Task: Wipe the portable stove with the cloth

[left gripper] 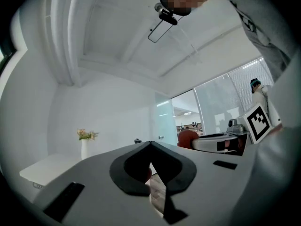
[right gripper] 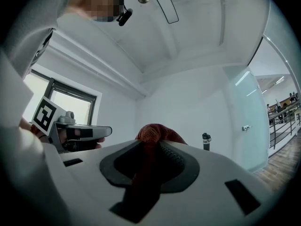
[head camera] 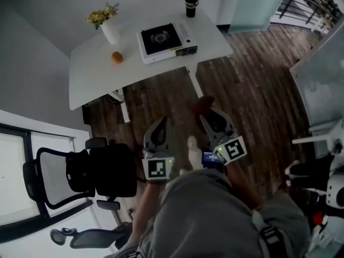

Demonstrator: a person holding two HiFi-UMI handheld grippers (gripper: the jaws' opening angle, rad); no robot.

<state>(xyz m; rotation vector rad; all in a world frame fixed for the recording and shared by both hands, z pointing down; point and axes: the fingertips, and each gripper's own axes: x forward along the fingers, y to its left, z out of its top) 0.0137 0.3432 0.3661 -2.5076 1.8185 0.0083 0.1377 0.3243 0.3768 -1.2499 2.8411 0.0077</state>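
Observation:
The portable stove (head camera: 164,41), white with a black burner top, lies on the white table (head camera: 91,74) far ahead of me. Both grippers are held over the wooden floor, well short of the table. A red-brown cloth (head camera: 203,105) bunches between the jaws of my right gripper (head camera: 210,114), which is shut on it. In the right gripper view the cloth (right gripper: 155,134) bulges out at the tips of the right gripper (right gripper: 153,147). My left gripper (head camera: 160,122) is shut with nothing in it; in the left gripper view the left gripper (left gripper: 150,146) has its jaws meeting at the tip.
On the table stand a white vase of flowers (head camera: 109,30), an orange (head camera: 117,57) and a black flask (head camera: 190,5). A black office chair (head camera: 80,173) is at the left by the window. A glass partition (head camera: 322,74) stands at the right.

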